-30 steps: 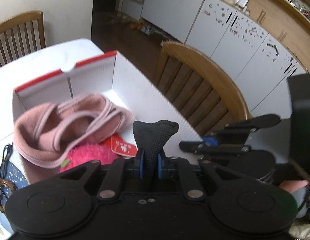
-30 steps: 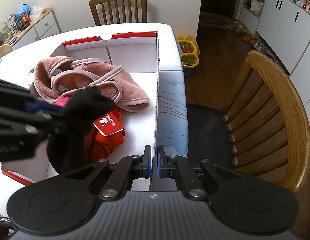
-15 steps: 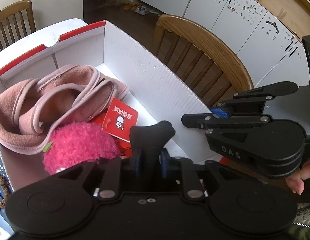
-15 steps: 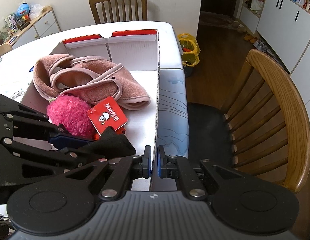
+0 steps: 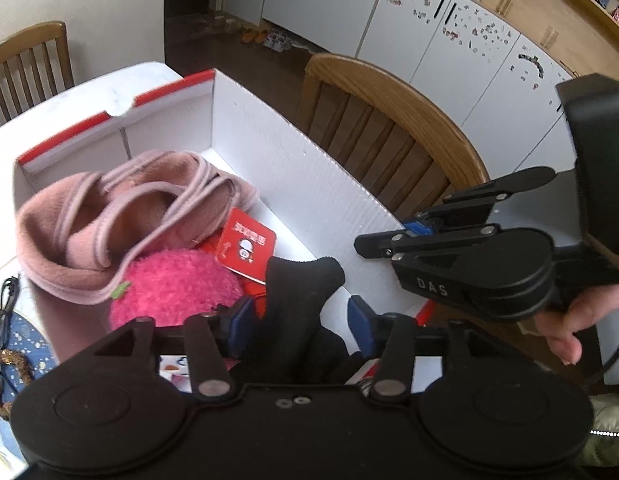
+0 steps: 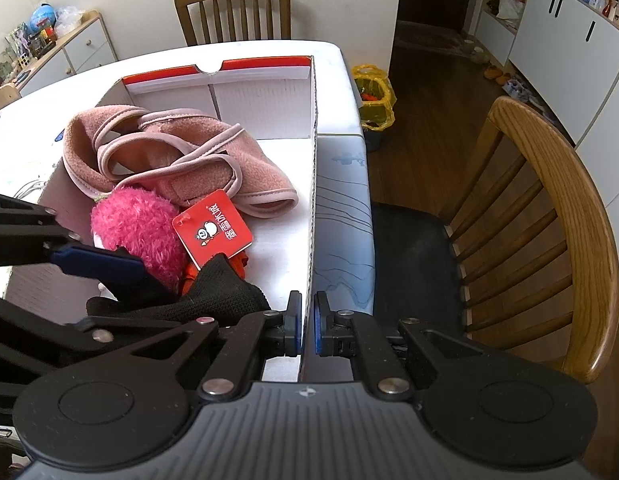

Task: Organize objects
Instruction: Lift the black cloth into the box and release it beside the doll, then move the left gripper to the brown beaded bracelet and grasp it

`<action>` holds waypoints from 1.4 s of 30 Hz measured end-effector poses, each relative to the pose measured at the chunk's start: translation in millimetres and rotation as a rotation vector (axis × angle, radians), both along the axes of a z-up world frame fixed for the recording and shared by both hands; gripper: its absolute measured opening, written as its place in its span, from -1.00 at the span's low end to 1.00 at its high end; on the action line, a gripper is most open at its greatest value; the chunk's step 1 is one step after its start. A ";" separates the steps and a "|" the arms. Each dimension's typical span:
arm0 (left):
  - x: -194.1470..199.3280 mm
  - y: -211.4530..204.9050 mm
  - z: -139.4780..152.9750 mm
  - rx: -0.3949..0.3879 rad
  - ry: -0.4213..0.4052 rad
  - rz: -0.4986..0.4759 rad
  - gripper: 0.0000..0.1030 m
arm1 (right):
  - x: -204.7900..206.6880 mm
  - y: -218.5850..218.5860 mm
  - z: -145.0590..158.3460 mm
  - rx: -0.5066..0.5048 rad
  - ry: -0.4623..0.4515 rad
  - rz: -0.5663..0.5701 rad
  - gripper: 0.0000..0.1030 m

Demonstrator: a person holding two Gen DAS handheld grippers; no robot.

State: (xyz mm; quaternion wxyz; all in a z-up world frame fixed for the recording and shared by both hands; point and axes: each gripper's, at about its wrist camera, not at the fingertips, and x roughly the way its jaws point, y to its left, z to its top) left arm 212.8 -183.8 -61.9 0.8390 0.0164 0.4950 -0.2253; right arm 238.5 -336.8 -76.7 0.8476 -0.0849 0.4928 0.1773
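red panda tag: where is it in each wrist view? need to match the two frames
Left wrist: red tag sits centre-left, above the pink fluffy ball, just left of the black glove.
Right wrist: red tag sits left of centre, right of the pink fluffy ball.
Shared landmark: the notch in the white box's red far rim.

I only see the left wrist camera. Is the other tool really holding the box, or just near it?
Observer: Holding it. The right wrist view shows the right tool pinched on the side wall of the white box.
Operator: What's on the chair seat? The box hides it from me.
Observer: A black cushion lies on the seat of the wooden chair.
Operator: Anything on the floor past the table?
Observer: A yellow bag sits on the floor by the corner of the table.
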 end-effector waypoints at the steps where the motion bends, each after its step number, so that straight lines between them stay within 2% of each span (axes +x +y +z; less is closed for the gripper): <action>1: -0.9 1.7 2.3 -0.002 -0.008 0.004 0.04 | 0.1 0.3 -0.1 -0.001 0.000 0.000 -0.89; 14: -16.0 64.5 36.6 -0.009 -0.111 0.166 0.47 | 0.5 2.9 -1.1 -0.015 0.003 -0.004 -0.89; 18: -19.8 93.0 41.6 -0.011 -0.133 0.246 0.79 | 0.8 3.4 -1.2 -0.021 0.005 -0.006 -0.89; 21: -20.8 113.4 40.3 0.007 -0.135 0.313 0.94 | 0.7 3.0 -1.7 -0.023 0.008 -0.010 -0.89; 30: -18.4 175.3 13.1 0.090 -0.086 0.526 0.97 | 1.3 5.6 -2.3 -0.036 0.012 -0.017 -0.89; 34: -15.6 205.6 -7.9 0.062 -0.005 0.646 0.97 | 1.9 6.9 -2.9 -0.041 0.014 -0.021 -0.89; 36: -16.1 220.2 -18.3 0.019 0.043 0.718 0.97 | 2.0 7.5 -3.2 -0.044 0.015 -0.022 -0.89; 38: -15.4 230.8 -26.6 -0.021 0.071 0.760 0.97 | 2.5 8.0 -3.6 -0.047 0.016 -0.024 -0.89; 42: -11.3 241.8 -39.4 -0.048 0.123 0.834 0.91 | 2.8 8.6 -4.2 -0.051 0.018 -0.026 -0.89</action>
